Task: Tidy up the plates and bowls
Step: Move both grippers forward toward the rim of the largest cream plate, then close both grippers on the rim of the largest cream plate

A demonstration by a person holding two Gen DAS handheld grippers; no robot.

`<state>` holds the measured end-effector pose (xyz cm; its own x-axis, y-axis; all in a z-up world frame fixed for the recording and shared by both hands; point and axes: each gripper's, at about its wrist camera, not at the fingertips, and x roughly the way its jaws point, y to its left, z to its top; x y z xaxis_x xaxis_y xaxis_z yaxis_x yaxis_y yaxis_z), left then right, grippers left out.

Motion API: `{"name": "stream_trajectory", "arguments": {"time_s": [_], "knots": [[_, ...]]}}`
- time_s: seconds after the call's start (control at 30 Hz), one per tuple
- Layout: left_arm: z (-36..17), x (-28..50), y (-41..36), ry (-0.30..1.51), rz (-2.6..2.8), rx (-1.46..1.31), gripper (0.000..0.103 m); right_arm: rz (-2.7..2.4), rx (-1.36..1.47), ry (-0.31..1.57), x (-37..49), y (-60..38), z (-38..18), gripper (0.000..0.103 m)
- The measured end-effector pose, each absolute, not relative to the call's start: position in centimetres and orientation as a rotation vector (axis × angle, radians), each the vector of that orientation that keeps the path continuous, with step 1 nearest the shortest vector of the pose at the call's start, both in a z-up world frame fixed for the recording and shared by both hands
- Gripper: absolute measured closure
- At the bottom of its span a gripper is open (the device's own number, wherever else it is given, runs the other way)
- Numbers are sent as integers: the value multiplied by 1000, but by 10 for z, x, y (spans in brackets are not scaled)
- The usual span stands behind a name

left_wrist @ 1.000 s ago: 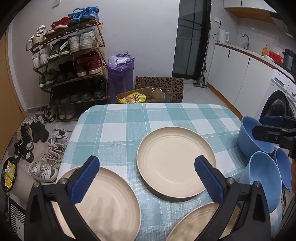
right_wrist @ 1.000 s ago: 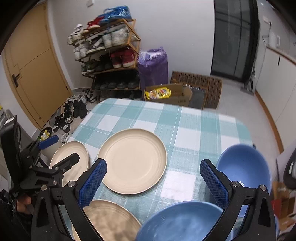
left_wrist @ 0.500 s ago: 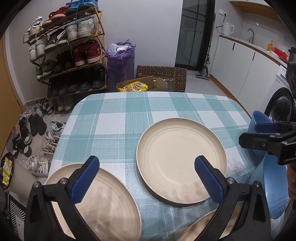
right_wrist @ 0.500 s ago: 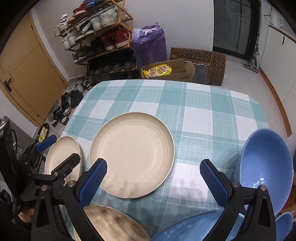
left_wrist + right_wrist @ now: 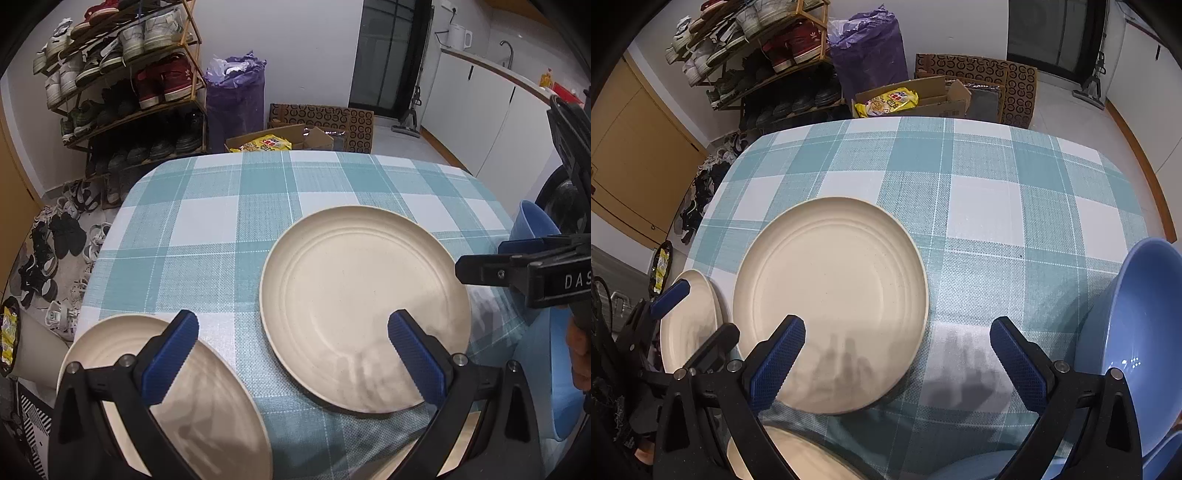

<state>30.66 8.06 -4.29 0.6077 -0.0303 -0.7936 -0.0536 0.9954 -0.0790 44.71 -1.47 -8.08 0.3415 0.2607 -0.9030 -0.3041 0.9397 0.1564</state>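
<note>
I have the left gripper [image 5: 291, 354] spread wide with nothing between its blue pads, and the right gripper [image 5: 897, 363] is just as wide apart and empty.

Ahead of my left gripper and slightly to its right, the centre cream plate [image 5: 364, 306] lies flat, face up, on the teal checked tablecloth [image 5: 229, 229]; being round, it has no long axis to speak of. Its near rim sits just inside my right-hand pad. Under my left-hand pad a second cream plate [image 5: 162, 398] lies flat at the near left corner of the table, its rim reaching the cloth's edge. A third cream plate [image 5: 798, 461] peeks out below my right gripper, close to its left finger.

To the right of my right gripper a large blue bowl [image 5: 1137, 332] stands with its opening tilted toward me, close to the table's right edge; part of another blue bowl [image 5: 975, 469] shows at the bottom of the view, though I cannot tell how it sits.

Beyond the centre plate the cloth runs bare to the far edge, which gives me open room forward. Past that edge are a cardboard box [image 5: 284, 142], a purple bag [image 5: 236, 99] and a shoe rack [image 5: 122, 85] to the far left.
</note>
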Motion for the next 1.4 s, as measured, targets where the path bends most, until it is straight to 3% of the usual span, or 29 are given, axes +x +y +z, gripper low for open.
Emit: {"name": "stream_trajectory", "arguments": {"time_s": [0.23,0.33,0.6,0.83,1.0,1.17,1.4], "knots": [[-53,315,81,950,10,-109,2,364,-42,1205,458,-12,-93,5],[-57,318,81,962,10,-112,5,381,-20,1234,463,-12,-100,14],[-66,323,79,1003,-1,-116,20,397,-29,1271,465,-7,-112,27],[-72,326,77,1034,-9,-123,41,412,-54,1280,463,-3,-115,49],[-76,325,77,1044,-3,-115,51,399,-76,1280,461,-2,-118,57],[-77,326,80,1045,6,-117,60,393,-98,1274,460,-2,-115,60],[-77,325,80,1043,15,-103,66,378,-122,1265,461,-4,-118,72]]}}
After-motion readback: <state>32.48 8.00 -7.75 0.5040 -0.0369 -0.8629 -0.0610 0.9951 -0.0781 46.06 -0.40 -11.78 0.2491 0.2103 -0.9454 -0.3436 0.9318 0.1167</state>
